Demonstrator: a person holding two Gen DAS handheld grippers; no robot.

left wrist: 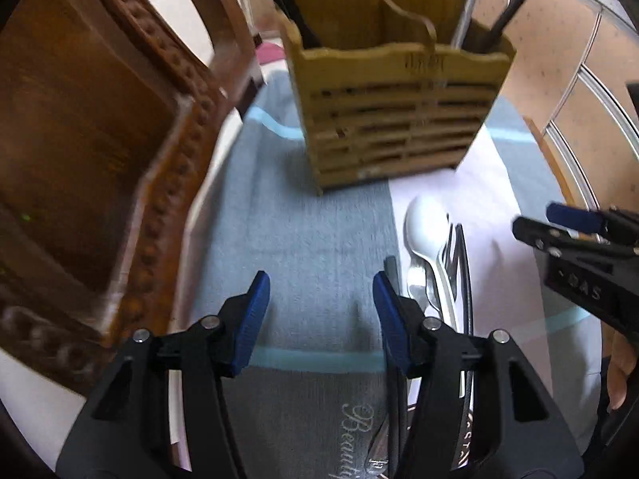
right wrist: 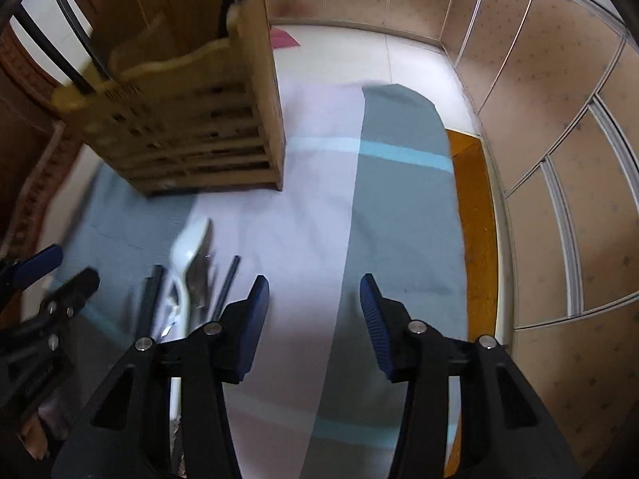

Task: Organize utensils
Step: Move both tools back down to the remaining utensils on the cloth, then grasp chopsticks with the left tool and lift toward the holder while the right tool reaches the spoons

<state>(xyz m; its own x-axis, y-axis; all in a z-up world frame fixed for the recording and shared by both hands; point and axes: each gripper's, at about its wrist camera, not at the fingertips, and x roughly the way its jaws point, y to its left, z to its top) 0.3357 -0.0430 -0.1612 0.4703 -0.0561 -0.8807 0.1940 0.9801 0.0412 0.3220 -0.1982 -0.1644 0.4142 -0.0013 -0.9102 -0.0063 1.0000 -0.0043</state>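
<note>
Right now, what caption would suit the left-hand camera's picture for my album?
Open left gripper above a grey cloth, beside loose cutlery, facing a wooden utensil holder.

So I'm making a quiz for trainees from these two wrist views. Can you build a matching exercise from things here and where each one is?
Things:
1. wooden caddy
2. white spoon
3. left tongs
4. black chopsticks

Places or states:
A. lying on the cloth
B. open, holding nothing
C. upright inside a compartment
D. standing behind the loose utensils

Pairs: 1-D, 2-A, 3-B, 4-C
</note>
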